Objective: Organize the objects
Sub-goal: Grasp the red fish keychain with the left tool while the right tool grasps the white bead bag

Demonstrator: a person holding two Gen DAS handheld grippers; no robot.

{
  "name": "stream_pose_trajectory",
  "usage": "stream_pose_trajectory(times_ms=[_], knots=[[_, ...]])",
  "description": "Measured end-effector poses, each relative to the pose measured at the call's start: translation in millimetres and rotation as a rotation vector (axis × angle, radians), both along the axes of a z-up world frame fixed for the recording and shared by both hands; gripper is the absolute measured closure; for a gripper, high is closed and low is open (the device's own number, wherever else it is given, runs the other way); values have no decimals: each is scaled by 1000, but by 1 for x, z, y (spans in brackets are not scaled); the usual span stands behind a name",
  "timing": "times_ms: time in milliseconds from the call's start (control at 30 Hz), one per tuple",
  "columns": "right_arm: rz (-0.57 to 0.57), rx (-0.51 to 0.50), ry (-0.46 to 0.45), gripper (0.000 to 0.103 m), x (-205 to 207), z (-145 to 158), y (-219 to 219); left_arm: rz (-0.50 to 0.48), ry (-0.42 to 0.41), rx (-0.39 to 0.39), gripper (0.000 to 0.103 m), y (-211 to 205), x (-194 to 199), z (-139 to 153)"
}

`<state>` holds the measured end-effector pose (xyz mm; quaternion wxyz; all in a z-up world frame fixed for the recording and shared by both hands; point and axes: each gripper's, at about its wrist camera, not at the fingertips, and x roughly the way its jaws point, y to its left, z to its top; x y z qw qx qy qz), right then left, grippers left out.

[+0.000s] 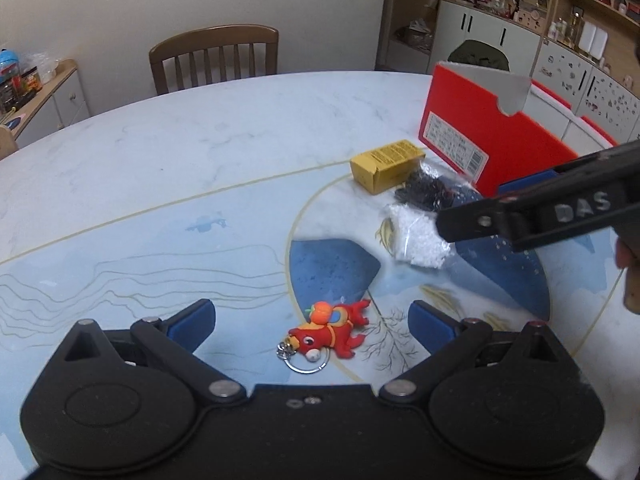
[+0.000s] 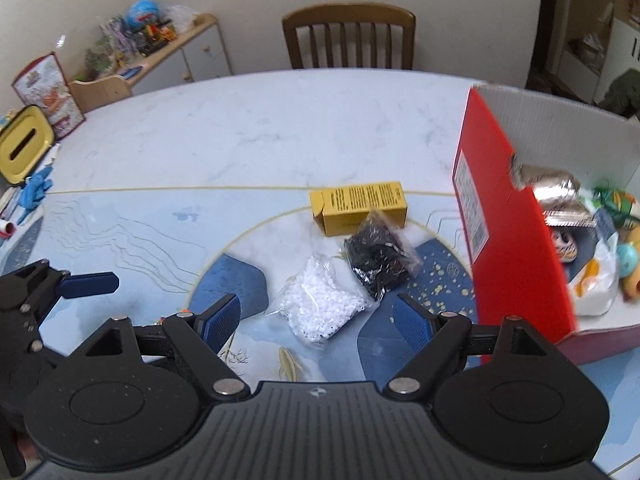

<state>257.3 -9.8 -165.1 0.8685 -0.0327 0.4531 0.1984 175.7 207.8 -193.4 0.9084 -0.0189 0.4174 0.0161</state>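
Beside the red box (image 2: 516,216), on the table (image 2: 240,132), are listed: one yellow carton (image 2: 360,206), one black bead bag (image 2: 378,258), one white bead bag (image 2: 324,304), one red plush keychain (image 1: 328,334). Left gripper (image 1: 310,322) and right gripper (image 2: 316,320) are held spread, empty.

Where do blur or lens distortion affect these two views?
Left wrist view: fisheye bends the table edge into an arc; the toy keychain is sharp. Right wrist view: the same curving, and the red box and its contents are smeared by motion blur, while the yellow carton stays fairly crisp.
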Motion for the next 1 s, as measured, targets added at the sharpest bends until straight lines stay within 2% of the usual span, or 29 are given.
stream_pose_trajectory(times_ms=[133, 300, 467, 667, 800, 1000], knots=[[-31, -10, 19, 19, 7, -11, 7, -4, -2, 2, 1, -1, 3, -7], [-65, -12, 48, 19, 16, -20, 13, -18, 2, 7, 7, -1, 7, -15], [-83, -20, 78, 19, 22, -29, 17, -41, 12, 8, 20, -3, 11, -21], [-100, -20, 100, 20, 27, -34, 20, -68, 15, 14, 30, -6, 12, -24], [-107, -17, 110, 23, 30, -37, 21, -81, 16, 32, 35, -9, 11, -25], [-105, -23, 127, 35, 33, -40, 23, -100, 11, 42, 47, -14, 9, -24]])
